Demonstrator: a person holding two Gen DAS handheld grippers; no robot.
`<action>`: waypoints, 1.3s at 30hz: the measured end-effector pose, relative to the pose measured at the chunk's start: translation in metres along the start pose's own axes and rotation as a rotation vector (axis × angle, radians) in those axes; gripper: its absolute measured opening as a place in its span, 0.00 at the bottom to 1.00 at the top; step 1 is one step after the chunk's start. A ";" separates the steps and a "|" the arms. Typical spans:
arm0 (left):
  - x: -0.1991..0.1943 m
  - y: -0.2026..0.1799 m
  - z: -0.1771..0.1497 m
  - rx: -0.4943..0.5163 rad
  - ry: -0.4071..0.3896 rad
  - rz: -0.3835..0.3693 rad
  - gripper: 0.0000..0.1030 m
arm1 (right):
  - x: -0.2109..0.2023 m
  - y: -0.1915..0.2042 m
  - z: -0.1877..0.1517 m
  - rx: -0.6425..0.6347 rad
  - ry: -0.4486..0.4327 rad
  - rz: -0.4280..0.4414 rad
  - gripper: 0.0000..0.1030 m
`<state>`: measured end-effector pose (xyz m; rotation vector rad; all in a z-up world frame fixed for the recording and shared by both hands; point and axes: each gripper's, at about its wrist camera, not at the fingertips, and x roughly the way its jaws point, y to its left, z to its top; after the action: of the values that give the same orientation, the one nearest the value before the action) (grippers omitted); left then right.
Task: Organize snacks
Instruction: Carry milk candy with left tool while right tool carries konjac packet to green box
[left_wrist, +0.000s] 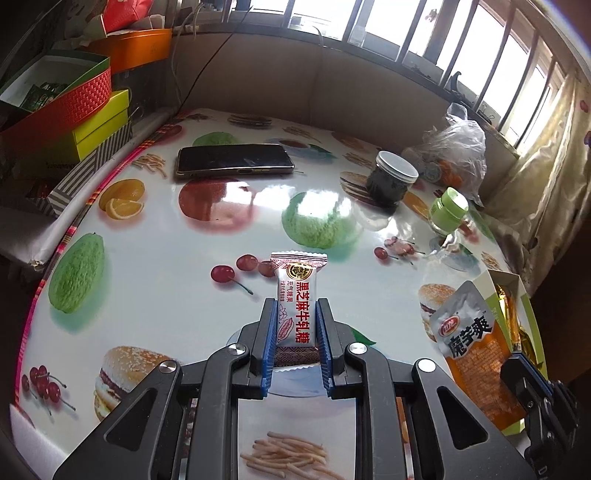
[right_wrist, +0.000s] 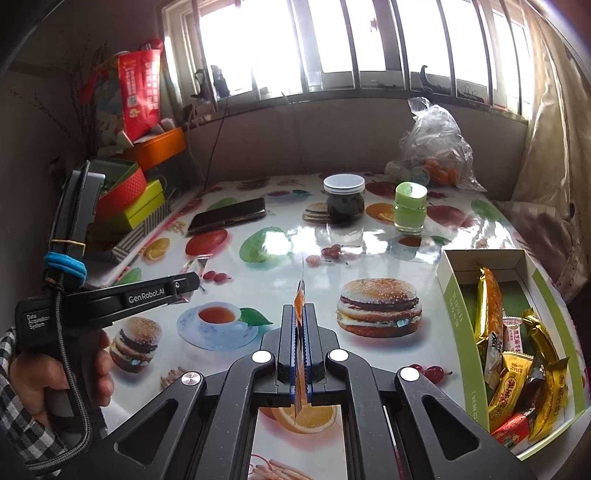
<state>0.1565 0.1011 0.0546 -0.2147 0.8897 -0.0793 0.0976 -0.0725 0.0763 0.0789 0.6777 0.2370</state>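
Left hand-held gripper (left_wrist: 295, 314) pinches candy (left_wrist: 297, 295) above surface (left_wrist: 184, 295); right hand-held gripper (right_wrist: 303, 317) clamps orange packet (right_wrist: 300, 295) edge-on. Box (right_wrist: 452, 291) near right: carry over rim, release low.

- Daylight is pouring in through the barred windows (right_wrist: 332, 40) at the far side, blowing the panes out to white.
- The glossy tablecloth (left_wrist: 229, 221) is throwing back white glare patches at its middle.
- The near gripper frames are sitting in dim shadow.
- Fisheye distortion is bending the table edges and darkening the corners.
- Focus is holding sharp across both views.
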 end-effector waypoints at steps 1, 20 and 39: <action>-0.002 -0.002 0.000 0.003 -0.005 -0.004 0.20 | -0.003 -0.001 0.000 0.001 -0.005 -0.002 0.04; -0.024 -0.054 0.000 0.093 -0.043 -0.090 0.20 | -0.053 -0.029 -0.004 0.042 -0.071 -0.076 0.04; -0.024 -0.133 -0.001 0.200 -0.033 -0.198 0.21 | -0.093 -0.088 -0.014 0.143 -0.113 -0.173 0.04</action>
<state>0.1431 -0.0250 0.1017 -0.1161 0.8202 -0.3464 0.0355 -0.1802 0.1087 0.1686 0.5847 0.0177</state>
